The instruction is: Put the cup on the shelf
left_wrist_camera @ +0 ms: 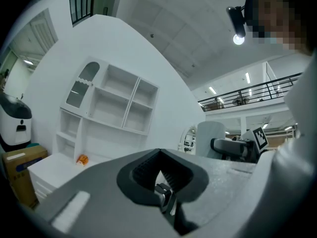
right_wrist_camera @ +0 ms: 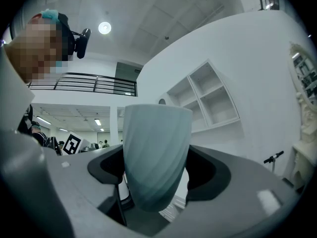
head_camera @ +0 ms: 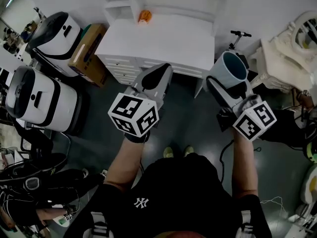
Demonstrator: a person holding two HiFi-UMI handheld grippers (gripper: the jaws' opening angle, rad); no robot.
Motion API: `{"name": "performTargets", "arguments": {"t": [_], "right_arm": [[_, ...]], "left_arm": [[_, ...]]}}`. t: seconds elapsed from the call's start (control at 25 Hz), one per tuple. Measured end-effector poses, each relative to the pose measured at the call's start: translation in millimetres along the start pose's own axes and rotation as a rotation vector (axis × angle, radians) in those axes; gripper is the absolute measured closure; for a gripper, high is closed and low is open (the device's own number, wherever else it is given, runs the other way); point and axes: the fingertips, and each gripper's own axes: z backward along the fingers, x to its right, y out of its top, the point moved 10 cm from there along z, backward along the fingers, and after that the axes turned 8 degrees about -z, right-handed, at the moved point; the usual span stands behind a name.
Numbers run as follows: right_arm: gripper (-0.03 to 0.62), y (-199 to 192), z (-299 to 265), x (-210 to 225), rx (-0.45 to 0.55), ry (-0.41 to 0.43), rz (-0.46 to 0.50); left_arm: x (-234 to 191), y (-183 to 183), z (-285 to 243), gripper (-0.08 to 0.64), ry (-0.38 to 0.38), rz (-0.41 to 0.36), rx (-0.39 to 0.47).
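Below shelf (left_wrist_camera: pixel 130 108): orange object (head_camera: pixel 144 16) on desktop (head_camera: pixel 166 41) | cup (head_camera: pixel 229 68) in right gripper (head_camera: pixel 230 81)

The cup (head_camera: pixel 229 69) – pale blue-grey outside, darker teal inside, faintly ribbed and narrowing toward its base – stands upright at centre right of the head view, clamped between the jaws of the right gripper (right_wrist_camera: pixel 156 175). The shelf (head_camera: pixel 116 4) – white, with open compartments – stands at top centre, well apart from the cup.
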Motion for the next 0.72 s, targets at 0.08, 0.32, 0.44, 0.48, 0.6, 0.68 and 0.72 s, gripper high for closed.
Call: {"name": "performTargets", "arguments": {"t": [0.08, 0.32, 0.44, 0.48, 0.6, 0.68, 0.72], "right_arm": [[0.21, -1, -11, -3, -0.004, -0.007, 0.003], [0.21, -9, -31, 4, -0.007, -0.017, 0.006], [0.21, -11, -43, 14, -0.003, -0.018, 0.0], [0.21, -12, -49, 19, -0.006, -0.018, -0.001], [0.21, -13, -69, 34, -0.018, -0.015, 0.007], [0.21, -10, -83, 47, -0.021, -0.008, 0.021], [0.21, -8, -90, 55, -0.024, -0.004, 0.027]], "left_arm": [[-13, 0, 4, 0.56, 0.004, 0.005, -0.002], [-32, -12, -1, 0.559, 0.005, 0.017, -0.011], [-39, -16, -10, 0.558, -0.002, 0.02, -0.017], [-42, -18, -14, 0.558, -0.002, 0.024, -0.021], [-53, -21, -32, 0.56, -0.001, 0.027, -0.036], [-61, -20, -48, 0.559, 0.0, 0.02, -0.038], [-64, -20, -57, 0.559, 0.001, 0.018, -0.039]]}}
